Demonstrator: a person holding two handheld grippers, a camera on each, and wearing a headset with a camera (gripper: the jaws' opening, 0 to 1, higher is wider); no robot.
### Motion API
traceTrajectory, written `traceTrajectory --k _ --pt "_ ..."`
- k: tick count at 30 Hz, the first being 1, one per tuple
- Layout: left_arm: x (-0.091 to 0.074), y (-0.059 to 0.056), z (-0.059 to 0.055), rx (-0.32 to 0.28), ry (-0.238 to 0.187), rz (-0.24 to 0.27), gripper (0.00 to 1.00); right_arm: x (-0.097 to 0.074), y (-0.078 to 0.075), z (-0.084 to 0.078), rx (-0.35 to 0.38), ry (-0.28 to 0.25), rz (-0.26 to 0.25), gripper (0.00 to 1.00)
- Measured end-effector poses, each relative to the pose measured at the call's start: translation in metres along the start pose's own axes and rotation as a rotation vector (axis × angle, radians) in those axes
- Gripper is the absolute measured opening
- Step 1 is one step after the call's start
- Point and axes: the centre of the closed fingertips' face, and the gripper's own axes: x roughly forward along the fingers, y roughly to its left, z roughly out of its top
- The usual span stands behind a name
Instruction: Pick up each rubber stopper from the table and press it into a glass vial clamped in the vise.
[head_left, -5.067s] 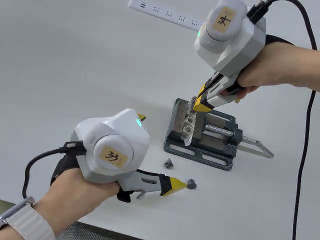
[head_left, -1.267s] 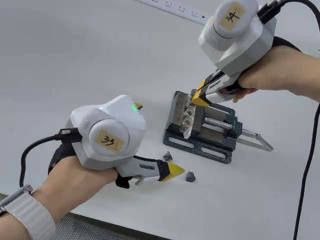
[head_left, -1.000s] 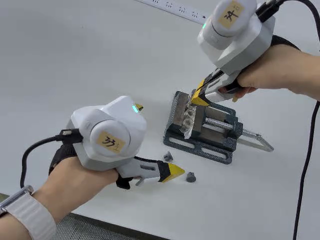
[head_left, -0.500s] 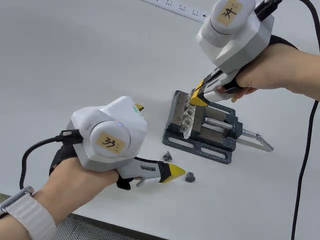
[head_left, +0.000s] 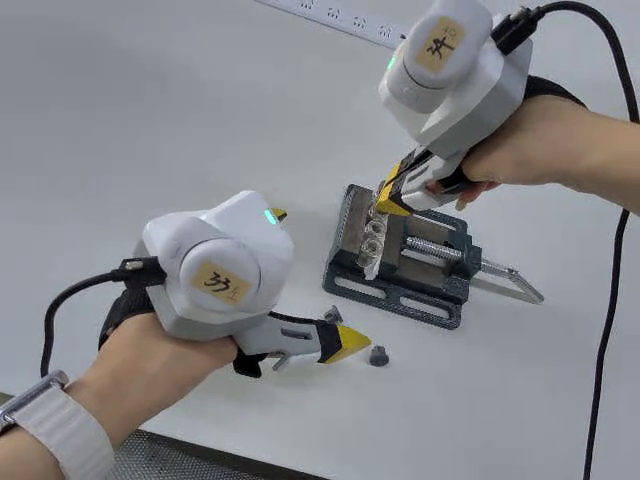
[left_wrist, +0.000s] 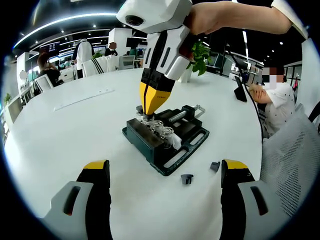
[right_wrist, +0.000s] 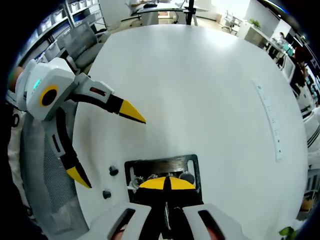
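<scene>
The dark vise (head_left: 395, 297) stands mid-table and clamps a row of clear glass vials (head_left: 372, 243). My right gripper (head_left: 388, 205) is shut, its yellow tips pointing down onto the far vial of the row; what lies under the tips is hidden. From the left gripper view these tips (left_wrist: 150, 107) stand over the vials (left_wrist: 161, 132) in the vise (left_wrist: 185, 150). Two grey rubber stoppers lie loose in front: one (head_left: 378, 354) beside my left gripper's lower tip, the other (head_left: 333, 314) just behind it. My left gripper (left_wrist: 165, 167) is open and holds nothing.
A white power strip (head_left: 330, 18) lies at the table's far edge. The vise's handle (head_left: 510, 283) sticks out to the right. A cable (head_left: 612, 300) hangs from the right gripper. Beyond the table, a mesh chair (left_wrist: 292, 150) and seated people.
My right gripper's tips have edged slightly left and down over the vial row. The left gripper and both loose stoppers stay about where they were.
</scene>
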Motion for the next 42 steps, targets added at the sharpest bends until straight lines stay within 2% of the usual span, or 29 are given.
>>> traceTrajectory --k 6,11,19,22,28,31,34,42 --pt "0.001 0.000 -0.001 0.003 0.004 -0.003 0.91 0.000 -0.001 0.000 0.009 -0.024 0.011 0.00" --pt "0.001 0.000 -0.001 0.002 0.005 -0.005 0.91 -0.003 0.006 0.000 0.035 -0.055 0.030 0.02" --pt "-0.001 0.000 0.000 0.001 0.005 -0.003 0.91 -0.010 0.010 -0.001 0.053 -0.105 0.030 0.17" --pt "-0.001 0.000 0.001 -0.003 0.002 -0.005 0.91 -0.009 0.012 -0.004 0.049 -0.107 0.030 0.25" --pt "-0.003 -0.002 0.005 -0.008 -0.006 -0.009 0.91 -0.012 0.018 -0.009 0.071 -0.150 0.029 0.38" --pt "-0.004 -0.003 0.006 -0.010 -0.012 -0.013 0.91 -0.010 0.020 -0.011 0.075 -0.169 0.030 0.41" --pt "-0.005 -0.007 0.009 -0.014 -0.020 -0.024 0.92 -0.011 0.020 -0.011 0.056 -0.202 0.004 0.46" --pt "-0.013 -0.010 0.015 0.007 -0.035 -0.031 0.94 -0.019 0.026 -0.020 0.075 -0.236 -0.022 0.59"
